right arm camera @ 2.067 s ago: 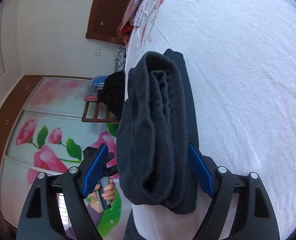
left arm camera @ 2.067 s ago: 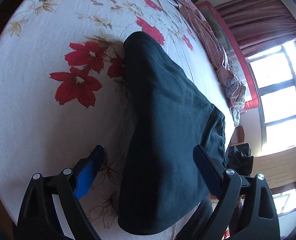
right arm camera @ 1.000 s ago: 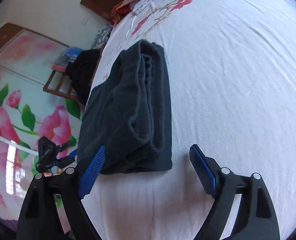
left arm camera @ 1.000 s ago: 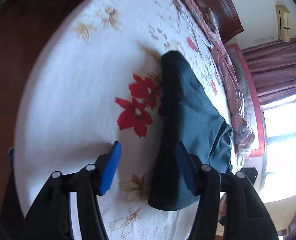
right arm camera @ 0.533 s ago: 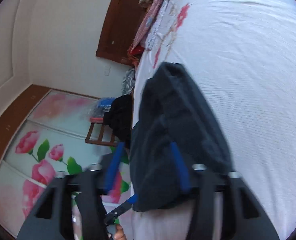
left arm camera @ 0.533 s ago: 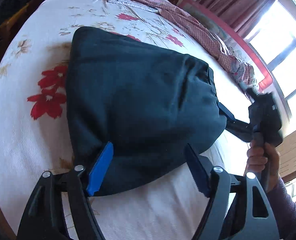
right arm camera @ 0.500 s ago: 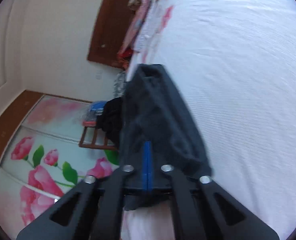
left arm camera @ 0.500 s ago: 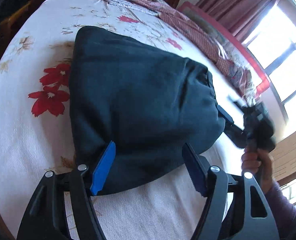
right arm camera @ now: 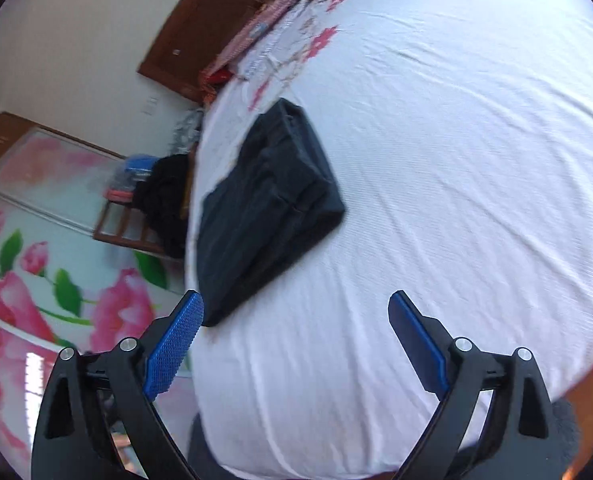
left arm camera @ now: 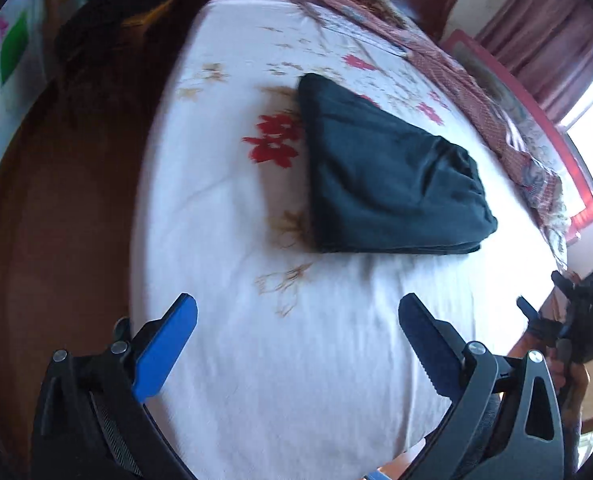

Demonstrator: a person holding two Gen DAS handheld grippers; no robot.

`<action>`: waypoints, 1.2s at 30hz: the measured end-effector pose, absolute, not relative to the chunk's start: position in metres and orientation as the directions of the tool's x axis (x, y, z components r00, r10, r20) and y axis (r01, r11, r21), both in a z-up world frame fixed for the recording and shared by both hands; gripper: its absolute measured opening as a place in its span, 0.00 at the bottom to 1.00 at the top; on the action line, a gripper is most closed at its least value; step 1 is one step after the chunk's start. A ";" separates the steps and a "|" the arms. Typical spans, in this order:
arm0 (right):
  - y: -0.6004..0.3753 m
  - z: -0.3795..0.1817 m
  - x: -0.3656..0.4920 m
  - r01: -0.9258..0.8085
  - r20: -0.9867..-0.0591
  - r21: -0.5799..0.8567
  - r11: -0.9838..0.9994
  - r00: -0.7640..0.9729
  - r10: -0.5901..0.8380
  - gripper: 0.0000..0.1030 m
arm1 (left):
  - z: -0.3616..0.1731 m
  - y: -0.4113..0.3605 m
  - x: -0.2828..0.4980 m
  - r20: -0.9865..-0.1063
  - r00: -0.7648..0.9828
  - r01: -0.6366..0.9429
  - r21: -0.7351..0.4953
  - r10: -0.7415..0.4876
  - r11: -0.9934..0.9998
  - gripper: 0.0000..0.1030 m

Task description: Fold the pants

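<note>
The dark navy folded pants (left arm camera: 388, 176) lie on the white flowered bed sheet (left arm camera: 316, 360). Left gripper (left arm camera: 296, 344) and right gripper (right arm camera: 296, 336) have just been opening; both stand wide apart, empty, clear of the pants.

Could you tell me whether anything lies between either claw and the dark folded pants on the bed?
Nothing visible does. The pants lie folded on the bed sheet, and only bare sheet separates them from the open left claw and the open right claw.
</note>
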State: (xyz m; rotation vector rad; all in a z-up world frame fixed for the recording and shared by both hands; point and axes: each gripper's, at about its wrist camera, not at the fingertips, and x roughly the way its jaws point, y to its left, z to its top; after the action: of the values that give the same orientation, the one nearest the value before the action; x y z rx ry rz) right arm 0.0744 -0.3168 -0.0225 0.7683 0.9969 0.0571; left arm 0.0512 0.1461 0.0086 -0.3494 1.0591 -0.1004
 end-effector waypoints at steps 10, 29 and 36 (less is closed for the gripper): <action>-0.241 0.002 0.062 0.173 -0.708 0.486 0.857 0.653 0.270 0.97 | 0.019 0.077 0.028 -0.827 0.562 -0.100 -0.039 0.025 0.994 0.98; -0.159 -0.032 0.048 0.017 -0.705 0.074 0.997 0.708 0.040 0.97 | -0.002 0.034 0.014 -0.720 0.692 -0.113 -0.031 0.056 0.993 0.98; -0.159 -0.034 0.047 0.027 -0.716 0.075 0.997 0.697 0.035 0.97 | -0.008 0.035 0.012 -0.732 0.679 -0.111 -0.025 0.057 0.994 0.98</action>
State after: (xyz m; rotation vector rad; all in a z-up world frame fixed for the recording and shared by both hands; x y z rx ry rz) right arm 0.0471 -0.1592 -0.0344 0.0820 0.8001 0.0041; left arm 0.0125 0.0348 -0.0078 -0.0691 0.8195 0.0947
